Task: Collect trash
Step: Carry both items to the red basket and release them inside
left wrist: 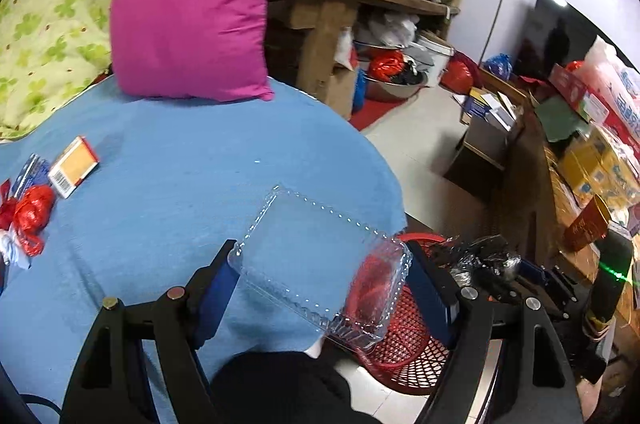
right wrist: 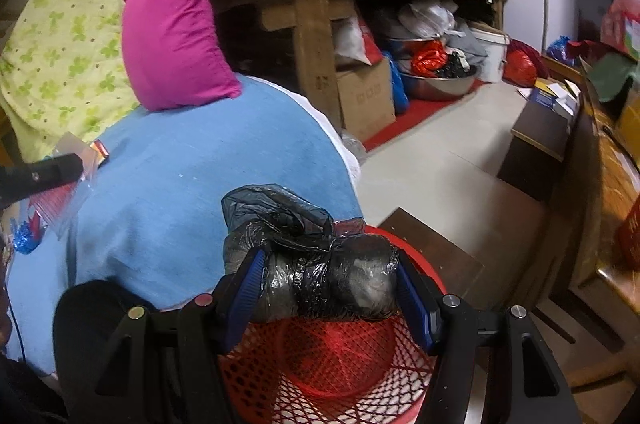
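My left gripper (left wrist: 320, 288) was clamped on a clear tray (left wrist: 316, 256), held over the blue blanket's (left wrist: 168, 160) edge, one corner above the red basket (left wrist: 404, 352). My right gripper (right wrist: 326, 294) gripped a knotted black bag (right wrist: 308, 264) directly over the basket (right wrist: 320, 360). A small box (left wrist: 73, 166) and red wrapper (left wrist: 34, 210) lay on the blanket, well apart from the tray.

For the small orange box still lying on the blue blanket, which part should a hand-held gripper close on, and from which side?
Grip the orange box across its two long edges, coming from above. It lies flat on the blue blanket, so only its thin sides offer purchase. It seems free on most sides; the blue packet and red crumpled wrapper lie close beside its barcode end.
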Motion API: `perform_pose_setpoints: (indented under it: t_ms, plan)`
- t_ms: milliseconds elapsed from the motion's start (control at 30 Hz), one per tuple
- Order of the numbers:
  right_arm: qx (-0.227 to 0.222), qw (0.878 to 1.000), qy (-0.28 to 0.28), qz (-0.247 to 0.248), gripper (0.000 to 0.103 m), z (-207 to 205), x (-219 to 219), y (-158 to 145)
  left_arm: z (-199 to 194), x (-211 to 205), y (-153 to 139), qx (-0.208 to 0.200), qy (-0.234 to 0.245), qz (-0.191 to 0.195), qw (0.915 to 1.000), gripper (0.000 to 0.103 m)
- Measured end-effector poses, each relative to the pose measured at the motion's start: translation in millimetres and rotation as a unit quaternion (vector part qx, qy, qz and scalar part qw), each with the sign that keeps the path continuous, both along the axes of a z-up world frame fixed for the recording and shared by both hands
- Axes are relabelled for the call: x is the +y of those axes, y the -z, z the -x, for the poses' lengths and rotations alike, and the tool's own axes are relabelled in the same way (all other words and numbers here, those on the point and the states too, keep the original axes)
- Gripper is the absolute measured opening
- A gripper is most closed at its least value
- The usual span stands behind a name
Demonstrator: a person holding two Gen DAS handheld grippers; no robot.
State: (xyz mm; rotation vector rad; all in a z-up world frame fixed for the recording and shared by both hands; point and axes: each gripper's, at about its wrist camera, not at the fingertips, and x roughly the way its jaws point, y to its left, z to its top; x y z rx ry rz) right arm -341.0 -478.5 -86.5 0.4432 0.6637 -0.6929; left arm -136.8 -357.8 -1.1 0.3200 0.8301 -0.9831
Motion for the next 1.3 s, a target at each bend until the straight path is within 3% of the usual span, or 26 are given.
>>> perform_pose_setpoints:
  t_ms: [567,667,733,767,1300]
  plan:
    - [0.017,0.999,0.018,-0.032,0.068,13.0,-17.0,28.1,24.6,-40.9,18.7,0.003,0.041,-0.023,0.9989,0.082]
    - [0.022,0.999,0.016,-0.036,0.080,10.1,-20.0,33.3,23.1,-44.5,22.1,0.006,0.041,-0.026,0.9988,0.082]
    - [0.021,0.999,0.019,-0.035,0.098,10.0,-21.8,34.5,22.3,-45.9,24.3,0.007,0.039,-0.029,0.9988,0.082]
    - [0.019,0.999,0.021,-0.033,0.099,11.8,-22.2,35.0,22.1,-46.4,26.0,0.008,0.038,-0.030,0.9988,0.082]
    - [-0.024,0.998,0.065,-0.005,0.099,38.8,-33.6,7.2,45.1,-71.7,43.6,0.016,0.077,-0.055,0.9954,0.083]
